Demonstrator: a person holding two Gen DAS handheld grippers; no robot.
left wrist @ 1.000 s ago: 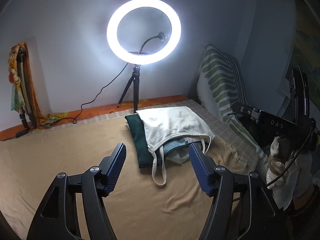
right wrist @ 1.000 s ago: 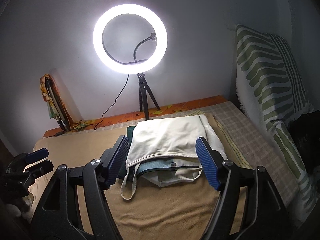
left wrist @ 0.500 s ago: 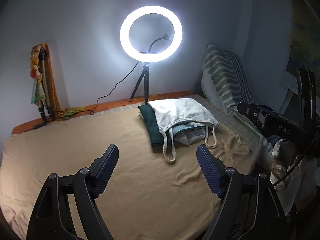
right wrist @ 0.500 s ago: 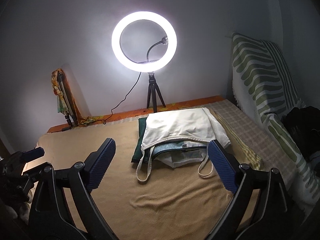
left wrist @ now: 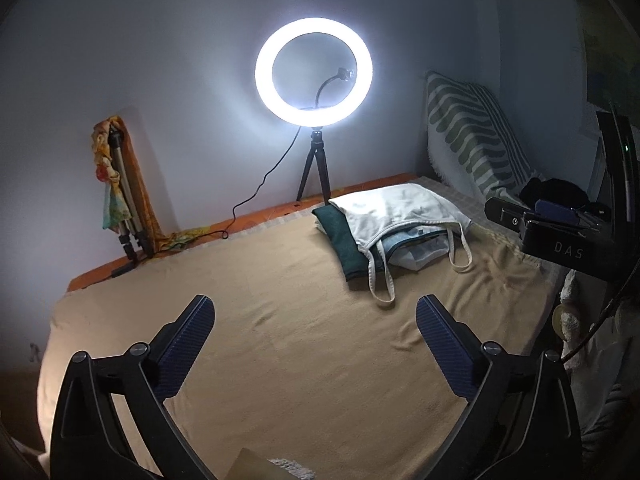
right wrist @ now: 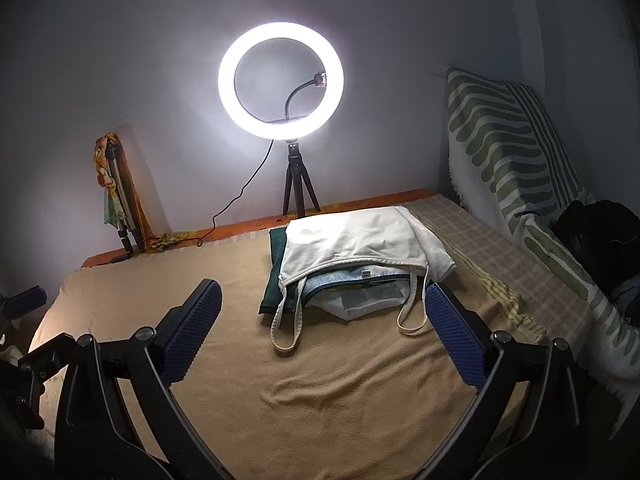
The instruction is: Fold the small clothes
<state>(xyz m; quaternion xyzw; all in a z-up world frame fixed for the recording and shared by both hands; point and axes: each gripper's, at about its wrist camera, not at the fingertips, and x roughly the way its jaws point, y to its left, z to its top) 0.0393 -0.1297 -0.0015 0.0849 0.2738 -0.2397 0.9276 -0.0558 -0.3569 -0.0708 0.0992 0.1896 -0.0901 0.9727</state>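
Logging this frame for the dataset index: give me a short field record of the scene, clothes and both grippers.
surface: tan blanket on a bed
clothes: small stack at the far side of the blanket
top item: white camisole, straps trailing toward the camera
under it: dark green cloth, plus a teal-edged piece, partly hidden
left gripper: jaws open, empty, apart from the stack
right gripper: jaws open, empty, facing the stack
background: lit ring light on a tripod, striped pillow
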